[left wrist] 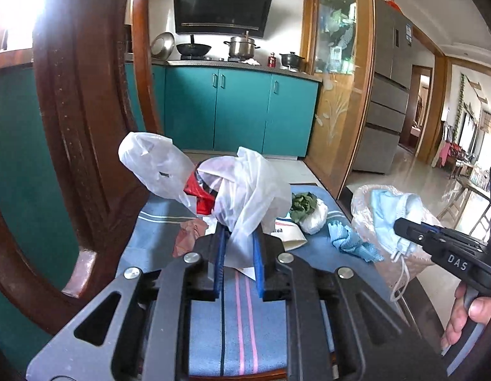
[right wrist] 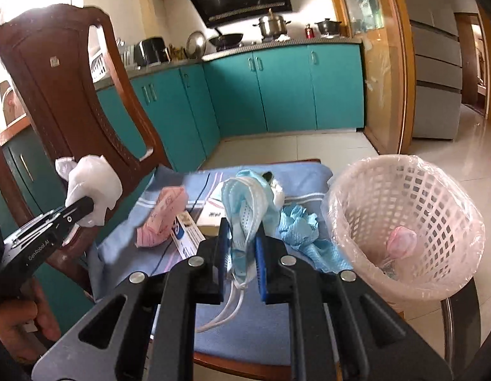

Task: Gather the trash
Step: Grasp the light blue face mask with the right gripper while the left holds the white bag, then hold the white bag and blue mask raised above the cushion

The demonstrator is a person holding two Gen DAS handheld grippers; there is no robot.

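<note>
**Trainee:** What does each tool carry here?

**Operator:** My left tool (left wrist: 240, 247) is pinched on a white plastic bag (left wrist: 242, 190), raised above the chair cushion (left wrist: 220, 333); something red (left wrist: 202, 198) shows through its folds. My right tool (right wrist: 242, 247) is clamped on a blue face mask (right wrist: 245, 203), its ear loops (right wrist: 226, 314) dangling, just beside the lined basket (right wrist: 404, 222).

**Trainee:** How will they handle?

**Operator:** Both look very light and limp, I judge. The bag film is slippery and may slide through the pads, so I would grip a bunched fold, not a single layer. The mask is soft fabric; taking the pleated body is safer than the loops, which could snag the basket rim.

**Trainee:** And what remains?

**Operator:** On the cushion lie a pink wrapper (right wrist: 162, 219), a blue crumpled wipe (right wrist: 301, 225), a printed carton (right wrist: 189, 231) and a white wad topped with green leaves (left wrist: 309, 211).
</note>
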